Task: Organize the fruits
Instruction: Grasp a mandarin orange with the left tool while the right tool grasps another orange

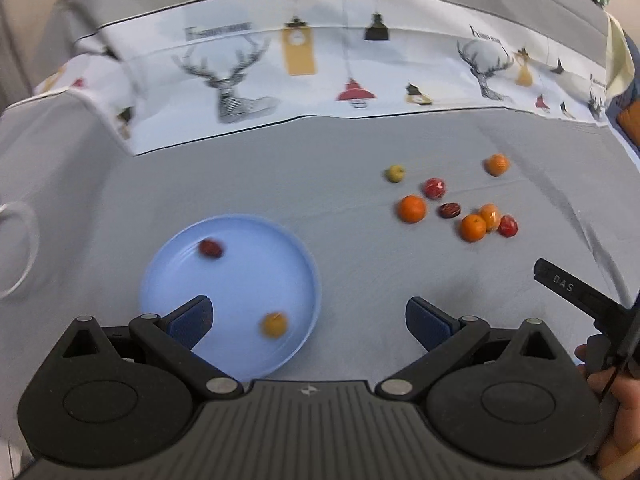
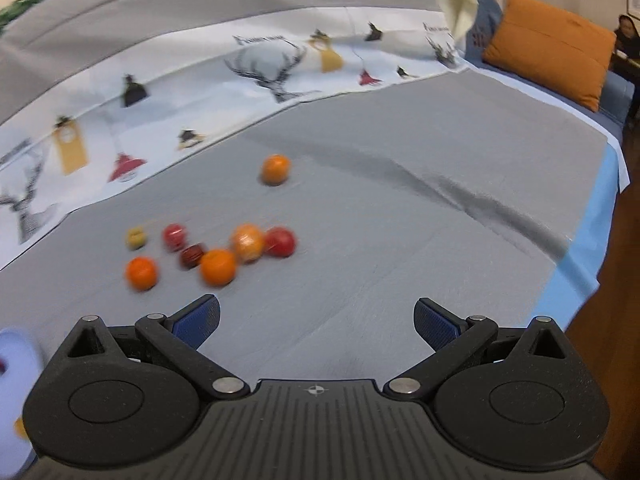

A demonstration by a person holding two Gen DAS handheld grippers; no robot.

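Note:
A light blue plate (image 1: 168, 280) lies on the grey cloth and holds a dark red fruit (image 1: 211, 248) and a small orange fruit (image 1: 274, 324). My left gripper (image 1: 308, 320) is open and empty, its left finger over the plate's near part. A cluster of loose fruits lies to the right: oranges (image 1: 412, 209), red fruits (image 1: 434, 188), a yellow-green one (image 1: 395, 173). My right gripper (image 2: 316, 322) is open and empty, just short of the same cluster (image 2: 218, 266). One orange (image 2: 275, 169) lies apart, farther back. The plate's edge (image 2: 16, 344) shows at far left.
A white cloth with deer and lamp prints (image 1: 304, 68) lies across the back. A white ring (image 1: 20, 248) is at the left edge. The other gripper's black handle (image 1: 580, 292) shows at right. An orange cushion (image 2: 552, 48) sits back right; the table edge (image 2: 580, 256) runs along the right.

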